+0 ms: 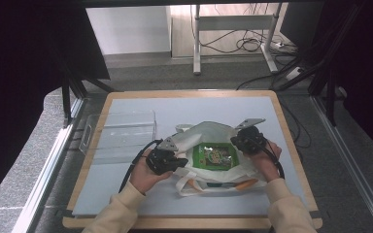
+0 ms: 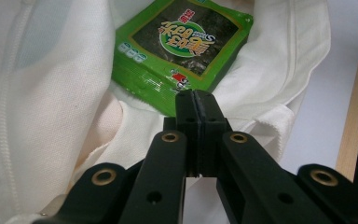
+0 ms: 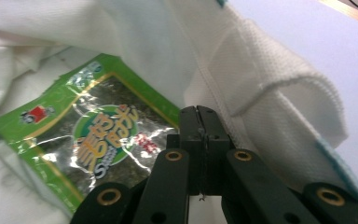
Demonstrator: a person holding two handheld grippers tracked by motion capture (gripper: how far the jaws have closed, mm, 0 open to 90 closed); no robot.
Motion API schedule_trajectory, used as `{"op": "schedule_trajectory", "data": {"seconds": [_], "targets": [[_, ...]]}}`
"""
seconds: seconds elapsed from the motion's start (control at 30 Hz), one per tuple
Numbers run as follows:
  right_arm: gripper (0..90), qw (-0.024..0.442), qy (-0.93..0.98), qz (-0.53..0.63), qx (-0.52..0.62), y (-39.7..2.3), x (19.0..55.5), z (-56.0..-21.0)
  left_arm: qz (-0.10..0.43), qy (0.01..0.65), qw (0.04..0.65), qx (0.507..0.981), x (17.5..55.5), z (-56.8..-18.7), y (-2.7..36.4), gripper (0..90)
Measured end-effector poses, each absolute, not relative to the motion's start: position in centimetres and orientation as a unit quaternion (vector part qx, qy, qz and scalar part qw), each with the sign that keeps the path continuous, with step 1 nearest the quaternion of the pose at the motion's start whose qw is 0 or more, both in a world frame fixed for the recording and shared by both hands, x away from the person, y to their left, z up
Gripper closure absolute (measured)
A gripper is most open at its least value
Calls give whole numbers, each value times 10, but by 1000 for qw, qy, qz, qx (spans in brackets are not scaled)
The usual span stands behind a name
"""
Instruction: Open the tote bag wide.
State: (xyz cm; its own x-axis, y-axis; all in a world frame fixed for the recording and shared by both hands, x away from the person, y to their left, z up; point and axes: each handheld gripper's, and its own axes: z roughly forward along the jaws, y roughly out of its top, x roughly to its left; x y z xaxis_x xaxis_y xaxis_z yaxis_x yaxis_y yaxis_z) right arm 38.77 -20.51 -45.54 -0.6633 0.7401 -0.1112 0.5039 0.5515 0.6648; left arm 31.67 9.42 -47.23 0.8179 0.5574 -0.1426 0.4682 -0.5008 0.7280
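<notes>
Left hand-held gripper (image 2: pixel 196 100) jaws fully closed, pinching white tote bag (image 2: pixel 51 116) rim. Right hand-held gripper (image 3: pixel 199 116) closed too, against opposite rim; grip on fabric unclear. Green seaweed packet (image 1: pixel 214 156) inside bag, between both grippers, just ahead of tips. On bench (image 1: pixel 184 108).

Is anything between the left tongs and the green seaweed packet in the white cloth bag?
Nothing visible. The shut left tongs sit at the bag's mouth, right at the near edge of the green seaweed packet, with the white cloth bag spread open around it.
</notes>
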Motion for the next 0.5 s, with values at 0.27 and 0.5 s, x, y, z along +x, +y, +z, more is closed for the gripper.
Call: {"op": "schedule_trajectory", "data": {"seconds": [0.27, 0.5], "targets": [[894, 204, 846, 297, 392, -216, 404, -462, 51, 296, 394, 869, 316, -476, 93, 894], [895, 210, 838, 287, 414, -219, 415, -468, 46, 298, 391, 869, 317, -478, 94, 894]]}}
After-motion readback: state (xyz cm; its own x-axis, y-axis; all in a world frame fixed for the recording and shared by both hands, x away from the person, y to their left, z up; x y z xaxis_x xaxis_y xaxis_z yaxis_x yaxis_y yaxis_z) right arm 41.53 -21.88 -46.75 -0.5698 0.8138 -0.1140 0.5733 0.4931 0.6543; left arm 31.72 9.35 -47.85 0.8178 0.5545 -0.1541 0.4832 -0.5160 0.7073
